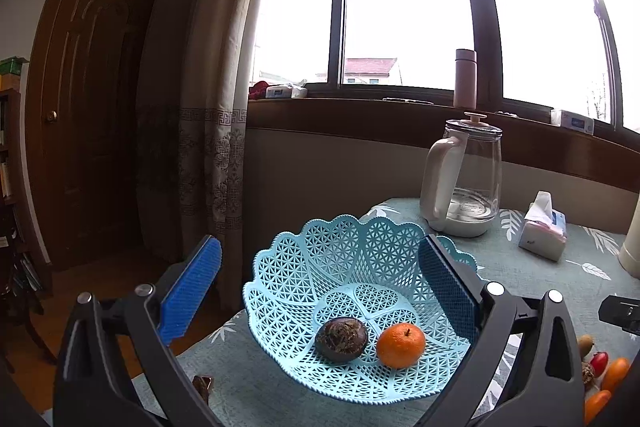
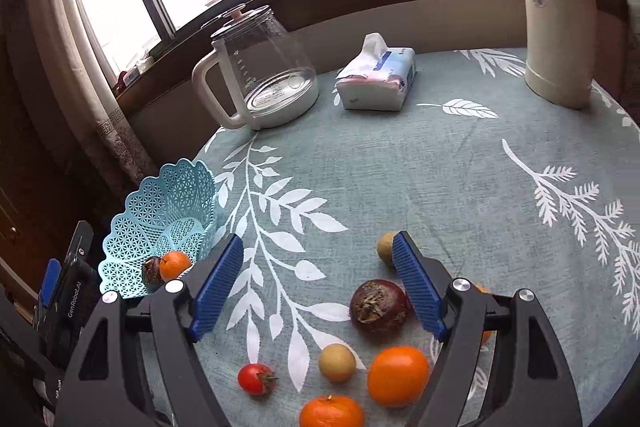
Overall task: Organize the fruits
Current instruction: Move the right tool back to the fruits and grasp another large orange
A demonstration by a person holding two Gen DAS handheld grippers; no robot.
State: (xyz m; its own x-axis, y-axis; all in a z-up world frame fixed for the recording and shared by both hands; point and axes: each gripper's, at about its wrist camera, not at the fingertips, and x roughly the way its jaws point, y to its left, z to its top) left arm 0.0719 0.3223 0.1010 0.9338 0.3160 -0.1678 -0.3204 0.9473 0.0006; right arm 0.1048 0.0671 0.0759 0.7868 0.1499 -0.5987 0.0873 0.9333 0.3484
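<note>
Basket: pale blue lattice basket (image 1: 352, 267) at table's left edge; already holds one dark purple fruit (image 1: 341, 339) + one mandarin (image 1: 401, 344), side by side.
Loose fruit: near-right part of table (image 2: 400, 167), seen from right wrist. Purple fruit w/ dried top (image 2: 379, 310), big orange (image 2: 398, 375), mandarin (image 2: 332, 411), small yellow-brown round fruit (image 2: 337, 362), cherry tomato (image 2: 256, 379), greenish-brown fruit (image 2: 386, 247) partly behind the right pad.
Left gripper (image 1: 320, 287): jaws wide, empty, framing the basket from above.
Right gripper (image 2: 318, 283): jaws wide, empty, over the loose pile; purple fruit just beside its right pad.
Handling (judged): all light. Citrus firm but round, prob rolls, so grip across widest part. Tomato soft, smooth; squeeze gently. Purple fruit looks hard-shelled; avoid the flaky top.
Writing: "GenRobot.AI" on the left gripper's body, right-wrist view. Tissue pack (image 2: 376, 79) label unreadable.
</note>
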